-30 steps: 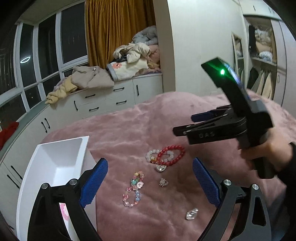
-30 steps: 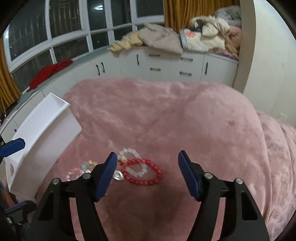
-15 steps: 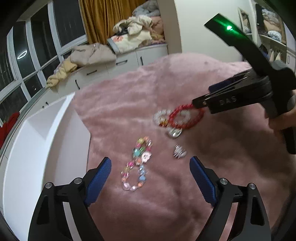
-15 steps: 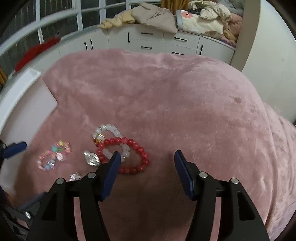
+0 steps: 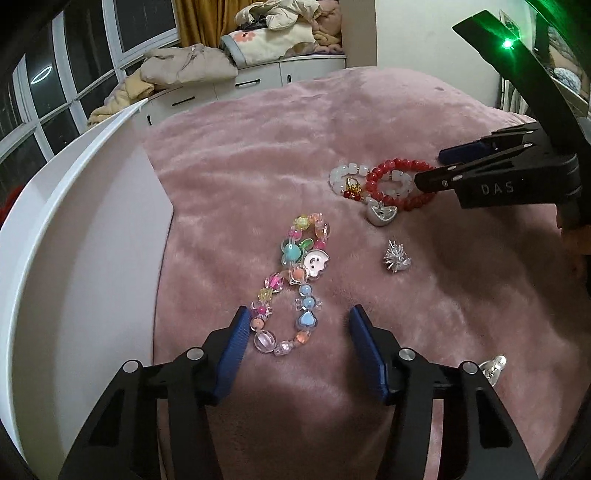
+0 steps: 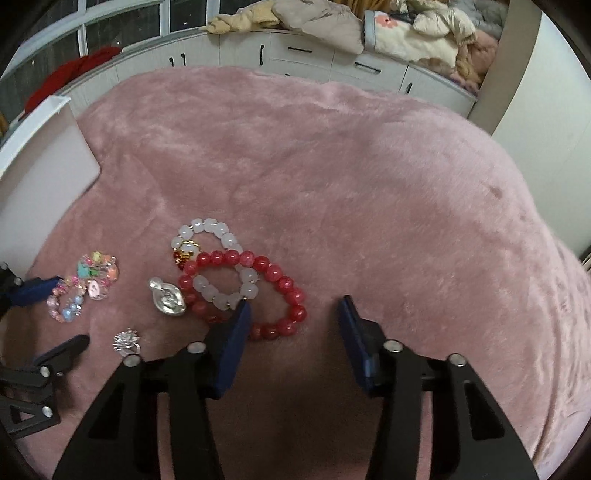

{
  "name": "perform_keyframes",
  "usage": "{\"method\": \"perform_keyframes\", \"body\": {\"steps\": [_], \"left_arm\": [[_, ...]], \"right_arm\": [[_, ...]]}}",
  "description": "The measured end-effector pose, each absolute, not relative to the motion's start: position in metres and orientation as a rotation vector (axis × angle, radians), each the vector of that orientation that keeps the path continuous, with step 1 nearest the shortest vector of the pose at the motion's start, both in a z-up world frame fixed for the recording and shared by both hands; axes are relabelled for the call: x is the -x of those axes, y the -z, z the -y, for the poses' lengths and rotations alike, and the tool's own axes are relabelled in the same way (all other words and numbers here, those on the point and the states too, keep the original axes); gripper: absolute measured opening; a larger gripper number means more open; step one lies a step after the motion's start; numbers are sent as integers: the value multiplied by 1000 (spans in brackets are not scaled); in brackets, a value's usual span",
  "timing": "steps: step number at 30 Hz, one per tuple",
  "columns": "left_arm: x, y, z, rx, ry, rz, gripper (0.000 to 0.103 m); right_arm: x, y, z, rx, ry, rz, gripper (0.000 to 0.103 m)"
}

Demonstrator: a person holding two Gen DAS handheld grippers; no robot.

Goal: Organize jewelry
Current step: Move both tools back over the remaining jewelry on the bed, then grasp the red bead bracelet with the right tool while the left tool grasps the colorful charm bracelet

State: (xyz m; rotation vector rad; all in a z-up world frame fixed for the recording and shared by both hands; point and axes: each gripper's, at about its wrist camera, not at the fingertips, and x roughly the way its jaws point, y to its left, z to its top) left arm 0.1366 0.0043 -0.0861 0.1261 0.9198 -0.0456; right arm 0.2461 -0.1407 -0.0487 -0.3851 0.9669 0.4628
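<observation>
On the pink blanket lie a colourful bead bracelet, a red bead bracelet overlapping a white bead bracelet, a silver pendant and a small silver brooch. My left gripper is open, its jaws around the near end of the colourful bracelet. My right gripper is open, its jaws low over the near right part of the red bracelet; it also shows in the left wrist view.
A white tray stands at the left of the blanket. Another silver piece lies near the right front. White drawers with piled clothes and windows are behind the bed.
Both grippers have dropped lower and closer to the blanket. The left now frames the colourful bracelet; the right has reached the red bracelet.
</observation>
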Motion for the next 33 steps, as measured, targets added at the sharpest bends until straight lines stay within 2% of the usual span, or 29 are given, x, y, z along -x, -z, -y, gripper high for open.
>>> {"method": "perform_keyframes", "body": {"steps": [3, 7, 9, 14, 18, 29, 31, 33], "left_arm": [[-134, 87, -6, -120, 53, -921, 56], [-131, 89, -7, -116, 66, -912, 50], [-131, 89, -9, -101, 70, -907, 43], [-130, 89, -21, -29, 83, -900, 30], [-128, 87, -23, -20, 97, -889, 25], [-115, 76, -18, -7, 118, -863, 25], [-111, 72, -16, -6, 120, -856, 25], [-109, 70, -14, -8, 122, -855, 25]], "right_arm": [[-246, 50, 142, 344, -497, -991, 33], [-246, 51, 143, 295, -534, -1015, 25], [-245, 51, 144, 267, -563, -1028, 17], [-238, 44, 139, 269, -598, -1018, 12], [-235, 35, 141, 251, -621, -987, 12], [-229, 6, 161, 134, -636, -918, 11], [-231, 5, 162, 121, -634, -932, 14], [-232, 12, 160, 159, -609, -953, 33]]}}
